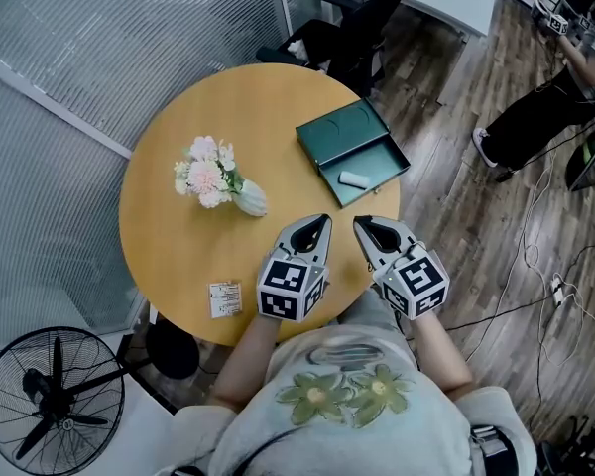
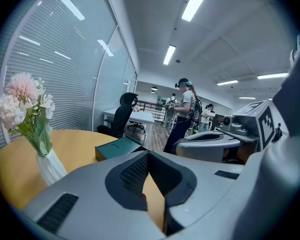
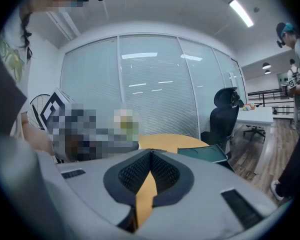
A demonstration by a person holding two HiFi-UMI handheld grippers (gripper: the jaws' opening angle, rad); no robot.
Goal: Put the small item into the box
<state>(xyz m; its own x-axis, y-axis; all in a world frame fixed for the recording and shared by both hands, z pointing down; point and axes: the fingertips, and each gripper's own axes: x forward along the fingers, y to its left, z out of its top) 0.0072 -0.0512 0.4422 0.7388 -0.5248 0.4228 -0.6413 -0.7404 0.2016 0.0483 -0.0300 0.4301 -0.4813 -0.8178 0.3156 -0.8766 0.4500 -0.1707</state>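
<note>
A dark green box (image 1: 355, 153) lies open on the round wooden table (image 1: 178, 256), its lid folded back. A small white item (image 1: 354, 179) rests inside its tray. The box also shows in the left gripper view (image 2: 115, 147) and the right gripper view (image 3: 203, 153). Both grippers hover over the table's near edge, just short of the box. My left gripper (image 1: 323, 220) is shut and holds nothing. My right gripper (image 1: 357, 222) is shut too, with nothing between its jaws.
A white vase of pink flowers (image 1: 216, 180) stands left of the box. A small printed card (image 1: 224, 298) lies near the table's front edge. A black office chair (image 1: 362, 13) sits behind the table, a floor fan (image 1: 50, 400) at lower left. A person (image 1: 545, 97) stands on the wooden floor at right.
</note>
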